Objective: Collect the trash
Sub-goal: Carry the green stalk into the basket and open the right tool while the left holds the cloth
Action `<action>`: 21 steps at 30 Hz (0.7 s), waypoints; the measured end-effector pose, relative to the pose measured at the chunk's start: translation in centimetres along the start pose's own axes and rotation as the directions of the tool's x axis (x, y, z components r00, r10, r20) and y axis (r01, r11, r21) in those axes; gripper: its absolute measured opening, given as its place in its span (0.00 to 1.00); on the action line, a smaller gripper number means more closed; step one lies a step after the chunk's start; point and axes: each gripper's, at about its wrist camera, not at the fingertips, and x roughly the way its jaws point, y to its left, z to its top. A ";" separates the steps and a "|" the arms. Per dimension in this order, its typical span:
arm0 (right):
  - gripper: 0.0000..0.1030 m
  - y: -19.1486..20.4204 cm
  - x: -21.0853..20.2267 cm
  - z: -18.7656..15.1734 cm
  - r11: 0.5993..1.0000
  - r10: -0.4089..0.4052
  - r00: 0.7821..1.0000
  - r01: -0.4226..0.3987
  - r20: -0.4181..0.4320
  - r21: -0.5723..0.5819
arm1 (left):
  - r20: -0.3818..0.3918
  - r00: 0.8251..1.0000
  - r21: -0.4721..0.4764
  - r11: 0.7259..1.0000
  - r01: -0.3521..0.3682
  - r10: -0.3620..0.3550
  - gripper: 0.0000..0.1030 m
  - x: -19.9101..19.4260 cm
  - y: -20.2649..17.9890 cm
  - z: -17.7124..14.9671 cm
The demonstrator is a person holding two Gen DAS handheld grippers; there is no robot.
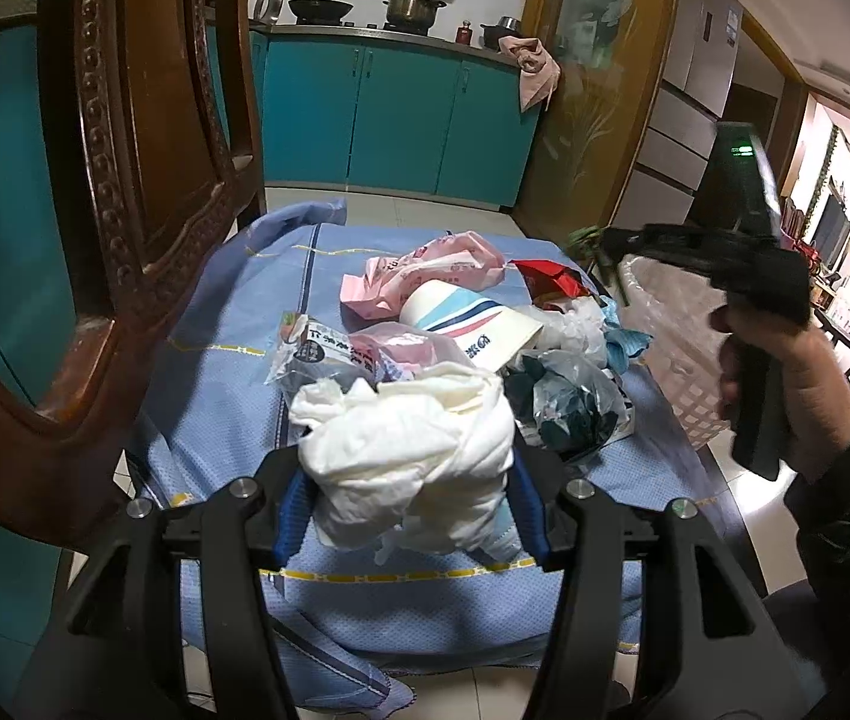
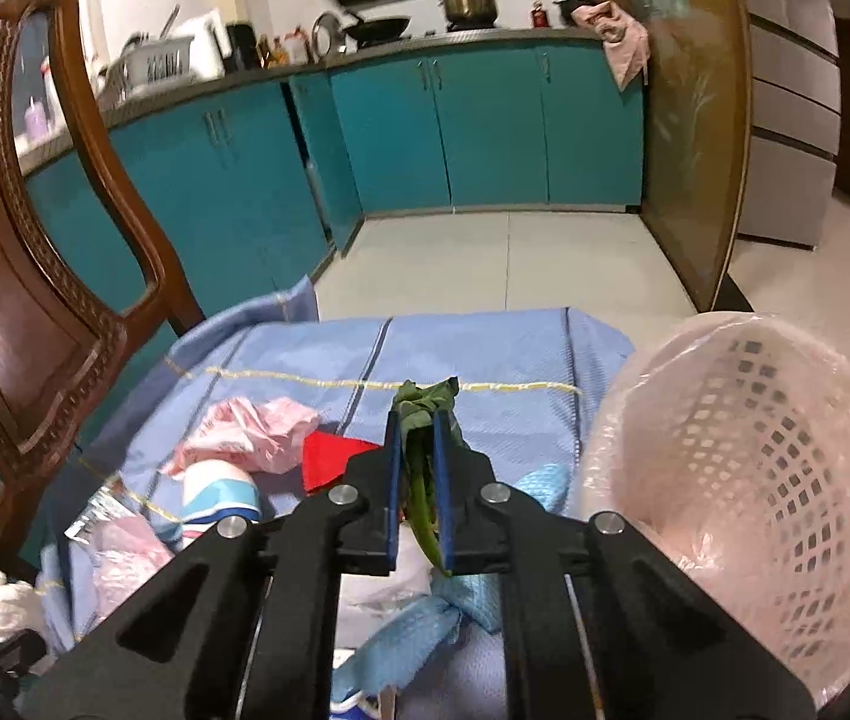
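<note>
My left gripper point(image 1: 407, 480) is shut on a big wad of white crumpled tissue point(image 1: 407, 450), held just above the blue cloth. My right gripper point(image 2: 418, 420) is shut on a green vegetable leaf point(image 2: 422, 405), its stalk hanging down between the blue pads; in the left wrist view that leaf point(image 1: 584, 238) shows at the gripper's tip. The pink perforated trash basket point(image 2: 743, 468) with a clear liner stands just right of the right gripper. More trash lies on the cloth: a pink wrapper point(image 1: 425, 276), a striped paper cup point(image 1: 473, 318), a red packet point(image 1: 551, 282) and clear plastic bags point(image 1: 569, 396).
A blue cloth point(image 1: 233, 384) covers the table. A carved wooden chair point(image 1: 143, 180) stands close on the left. Teal kitchen cabinets point(image 1: 401, 114) line the back wall, beyond a strip of tiled floor point(image 2: 503, 258). A person's hand and dark sleeve point(image 1: 815, 396) hold the right gripper.
</note>
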 end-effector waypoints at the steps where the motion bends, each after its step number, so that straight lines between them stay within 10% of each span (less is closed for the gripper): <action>1: 0.10 0.0 -0.9 0.0 1.000 0.009 1.000 -0.009 0.014 0.007 | 0.002 1.000 -0.003 1.000 -0.001 0.001 0.54 -0.1 0.0 0.0; 10: 0.10 2.8 -11.7 -5.4 0.999 0.032 0.993 -0.032 0.112 -0.007 | 0.006 1.000 0.010 1.000 -0.010 0.010 0.54 0.5 -0.9 0.6; 21: 0.10 4.3 -14.7 -10.9 0.999 0.005 0.995 -0.001 0.095 -0.038 | 0.034 0.999 0.046 0.999 -0.017 0.016 0.54 0.6 -3.1 1.4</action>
